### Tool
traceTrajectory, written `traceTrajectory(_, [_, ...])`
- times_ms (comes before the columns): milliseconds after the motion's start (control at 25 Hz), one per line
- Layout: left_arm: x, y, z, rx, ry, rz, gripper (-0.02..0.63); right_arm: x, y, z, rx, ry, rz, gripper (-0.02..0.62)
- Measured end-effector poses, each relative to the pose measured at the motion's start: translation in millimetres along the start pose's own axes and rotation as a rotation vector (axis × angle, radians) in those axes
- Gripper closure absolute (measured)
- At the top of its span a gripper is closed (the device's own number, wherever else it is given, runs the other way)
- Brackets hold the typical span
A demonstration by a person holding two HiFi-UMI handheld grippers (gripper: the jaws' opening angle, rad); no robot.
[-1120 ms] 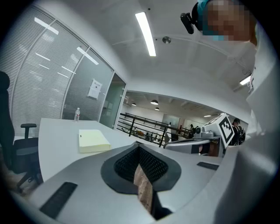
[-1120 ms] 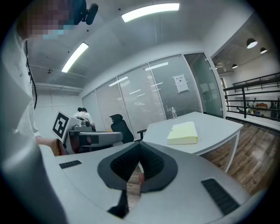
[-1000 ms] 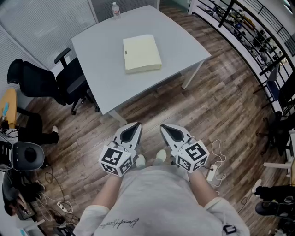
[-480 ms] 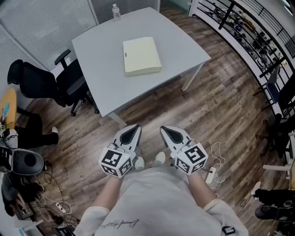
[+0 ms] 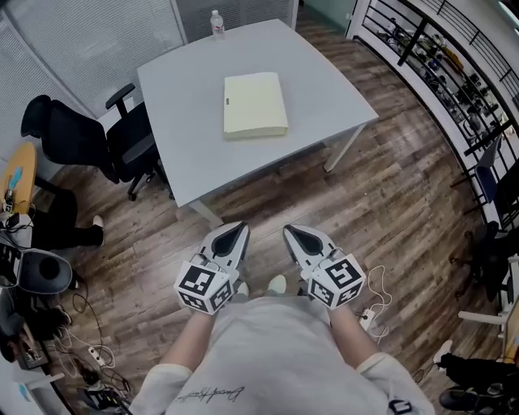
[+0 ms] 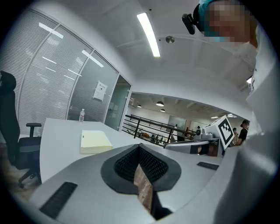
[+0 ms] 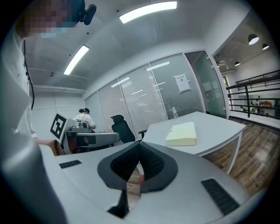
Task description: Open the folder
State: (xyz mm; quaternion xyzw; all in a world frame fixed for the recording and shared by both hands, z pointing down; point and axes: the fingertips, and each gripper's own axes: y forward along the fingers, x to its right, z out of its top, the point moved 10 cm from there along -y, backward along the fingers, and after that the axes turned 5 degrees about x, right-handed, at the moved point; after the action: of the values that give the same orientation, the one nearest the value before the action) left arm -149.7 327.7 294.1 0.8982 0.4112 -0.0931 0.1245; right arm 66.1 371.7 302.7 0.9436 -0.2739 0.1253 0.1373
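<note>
We see a pale yellow folder [image 5: 255, 104] lying closed and flat near the middle of a light grey worktop [image 5: 182, 121]. A small water bottle [image 5: 216, 23] stands upright near the worktop's far edge, well apart from the folder. Two black office chairs [image 5: 89, 146] sit beside the worktop's left side, on a wooden floor [image 5: 389, 203].

The folder lies well apart from both grippers, ahead of them across a stretch of floor. We see the left gripper [image 5: 234, 233] and the right gripper [image 5: 295, 235] held side by side low in the head view, close to the person's body, both pointing toward the worktop. In the left gripper view the jaws are closed tip to tip and empty, and the folder shows beyond them, off to the left. In the right gripper view the jaws are likewise closed and empty, with the folder beyond them, off to the right.
</note>
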Motion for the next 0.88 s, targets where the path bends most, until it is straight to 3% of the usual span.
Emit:
traceTrajectory(480, [23,12,-10,0.008,0.006,0.046,0.597,31,-13,-3,-0.008,0.017,0.040,0.577])
traceTrajectory(880, [-15,47,-12,0.012,-0.034,0.028,0.598,55,17,-1,-0.026,0.007,0.032,0.577])
